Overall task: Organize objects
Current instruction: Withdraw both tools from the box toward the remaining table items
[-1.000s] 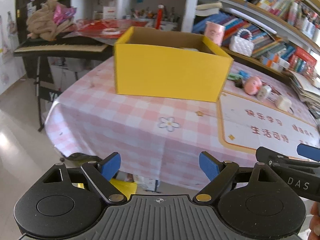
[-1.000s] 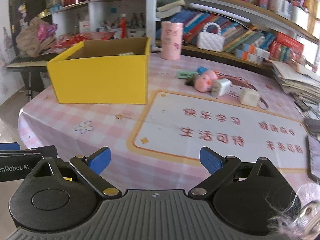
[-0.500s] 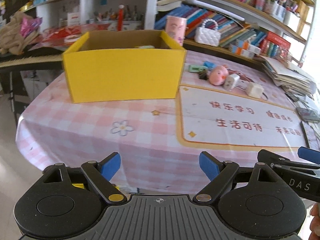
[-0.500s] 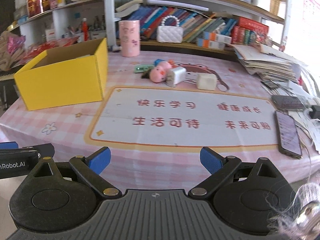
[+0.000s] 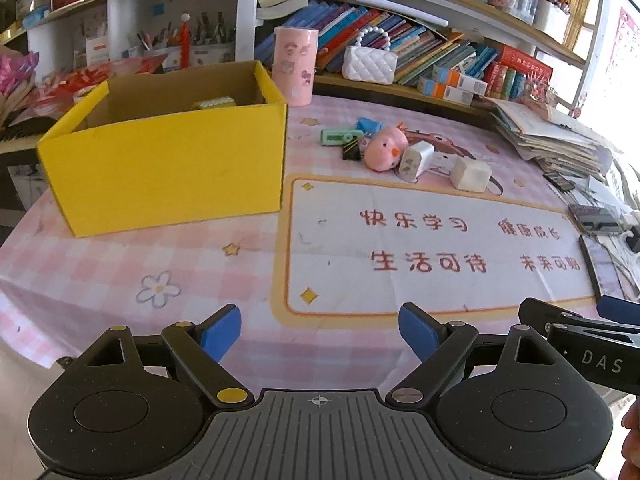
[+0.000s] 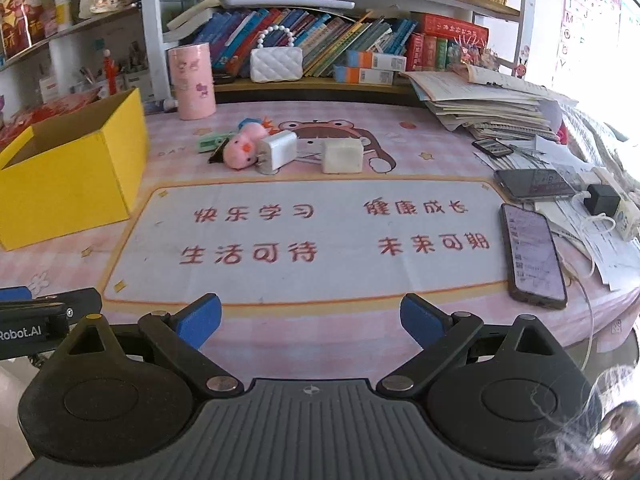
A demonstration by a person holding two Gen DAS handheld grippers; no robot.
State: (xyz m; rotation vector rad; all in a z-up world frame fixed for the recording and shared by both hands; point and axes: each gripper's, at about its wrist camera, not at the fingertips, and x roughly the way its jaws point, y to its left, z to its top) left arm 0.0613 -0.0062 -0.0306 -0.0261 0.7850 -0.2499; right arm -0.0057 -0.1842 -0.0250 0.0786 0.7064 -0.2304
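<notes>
Desk (image 5: 208,280): you are facing its pink checked cloth more squarely than a second ago; both views have been swinging away from the yellow box toward the printed mat.
Yellow box (image 5: 168,168): it is sitting open-topped on the desk, now off to the left side of both views, with something pale lying inside that is too small to name.
Loose things: they are waiting in a cluster just beside the yellow box, on its right and toward the shelves: a pink plush toy (image 5: 385,148), a white charger (image 5: 416,159) touching the toy, a white block (image 5: 471,173) a little farther out, and a green item (image 5: 340,137) nearest the box.
Left tongs (image 5: 320,330): you are holding them wide with nothing between the pads, hovering over the near edge of the desk, well apart from the yellow box.
Right tongs (image 6: 310,318): likewise standing wide and carrying nothing.
Meaning: the swing is bringing the cluster toward the centre, so I judge you are lining up a first pick; nothing is gripped yet.
</notes>
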